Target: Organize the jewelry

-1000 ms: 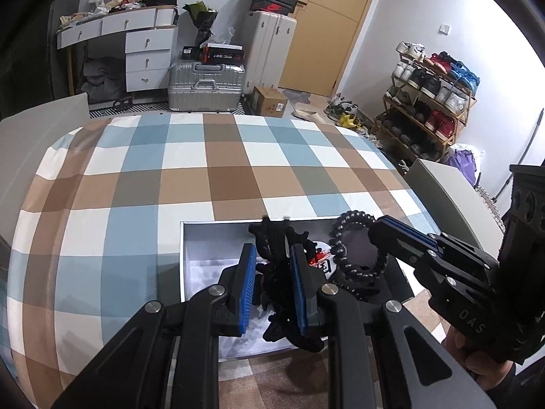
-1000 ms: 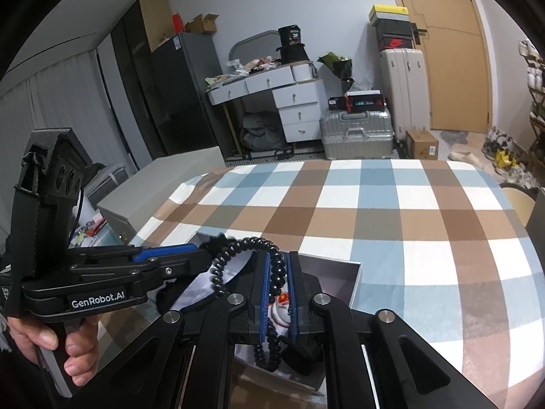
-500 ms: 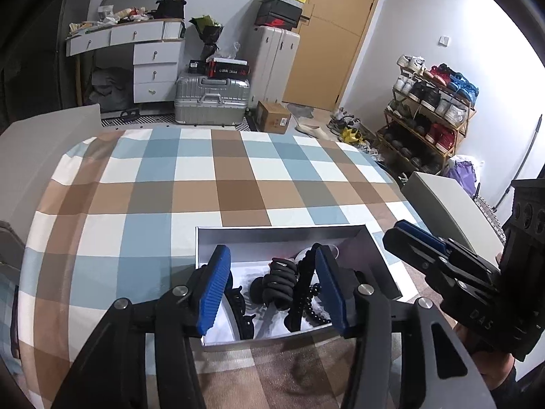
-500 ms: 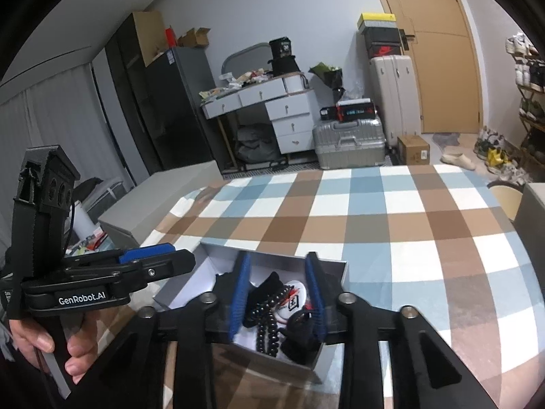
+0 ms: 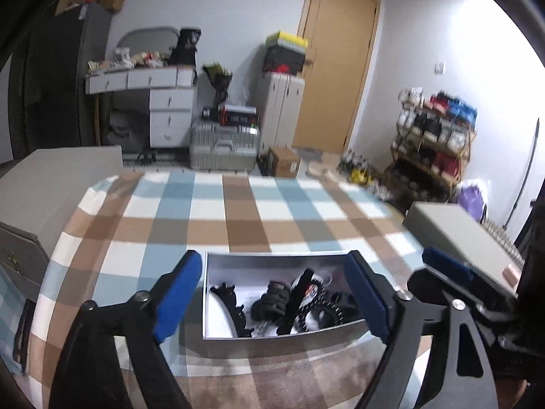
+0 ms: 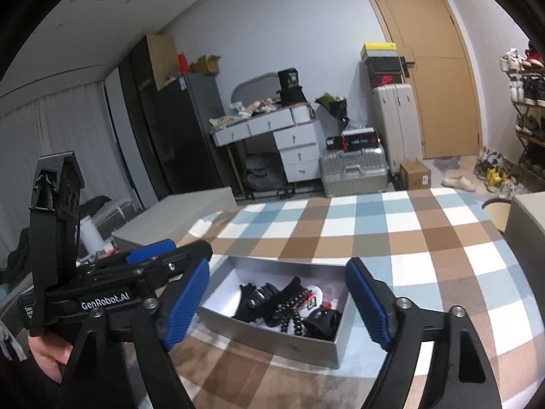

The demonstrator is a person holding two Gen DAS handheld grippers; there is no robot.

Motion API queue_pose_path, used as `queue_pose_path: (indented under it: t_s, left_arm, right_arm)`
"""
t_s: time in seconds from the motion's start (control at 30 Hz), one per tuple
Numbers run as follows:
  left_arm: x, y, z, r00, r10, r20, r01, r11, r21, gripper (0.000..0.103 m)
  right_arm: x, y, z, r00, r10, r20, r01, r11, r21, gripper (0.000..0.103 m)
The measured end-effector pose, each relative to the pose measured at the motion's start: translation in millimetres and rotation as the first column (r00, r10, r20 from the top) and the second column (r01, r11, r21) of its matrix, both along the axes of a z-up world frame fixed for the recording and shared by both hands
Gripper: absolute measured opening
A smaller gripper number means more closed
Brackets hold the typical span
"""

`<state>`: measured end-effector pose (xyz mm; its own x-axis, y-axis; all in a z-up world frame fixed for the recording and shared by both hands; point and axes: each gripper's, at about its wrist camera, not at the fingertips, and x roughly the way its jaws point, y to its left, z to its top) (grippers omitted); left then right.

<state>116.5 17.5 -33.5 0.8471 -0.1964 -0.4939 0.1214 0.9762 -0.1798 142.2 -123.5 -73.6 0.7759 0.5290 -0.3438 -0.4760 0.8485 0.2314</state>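
Both grippers [image 5: 272, 300] [image 6: 277, 301] have spread wider above the seemingly full box [image 6: 272, 335].

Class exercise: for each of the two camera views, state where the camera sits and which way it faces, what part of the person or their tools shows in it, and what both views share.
Left wrist view: sits on the left gripper, looking forward over the open grey cardboard box of dark jewelry; its jaws stand wide open, and the right gripper shows at right.
Right wrist view: sits on the right gripper, facing the same box; jaws wide open, with the left gripper and the person's hand at left.
Shared: the box, the blue, brown and white checked tablecloth, the wooden door.
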Motion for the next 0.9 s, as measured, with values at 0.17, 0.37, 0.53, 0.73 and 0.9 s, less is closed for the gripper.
queue_pose_path:
  t_s: [0.17, 0.37, 0.53, 0.73, 0.9]
  left_arm:
    - [-16, -1, 10, 0.995, 0.052, 0.089, -0.056, 0.998, 0.042, 0.101]
    - [-34, -4, 10, 0.977, 0.119, 0.176, -0.139, 0.985, 0.104, 0.102]
    - [-50, -3, 3, 0.948, 0.173, 0.269, -0.208, 0.972, 0.107, 0.102]
    - [-60, 0, -8, 0.922, 0.220, 0.318, -0.269, 0.956, 0.120, 0.102]
    - [-65, 2, -12, 0.910, 0.225, 0.350, -0.287, 0.948, 0.139, 0.102]
  right_arm:
    - [-16, -2, 6, 0.998, -0.014, 0.055, 0.014, 1.000, 0.013, 0.097]
    - [-40, -1, 11, 0.991, -0.017, 0.136, 0.018, 1.000, -0.007, 0.103]
    - [-61, 2, 8, 0.972, -0.031, 0.231, 0.039, 0.999, -0.029, 0.103]
    - [-83, 7, -3, 0.947, -0.045, 0.319, 0.077, 0.993, -0.088, 0.103]
    - [-85, 7, -15, 0.941, -0.062, 0.333, 0.110, 0.986, -0.127, 0.103]
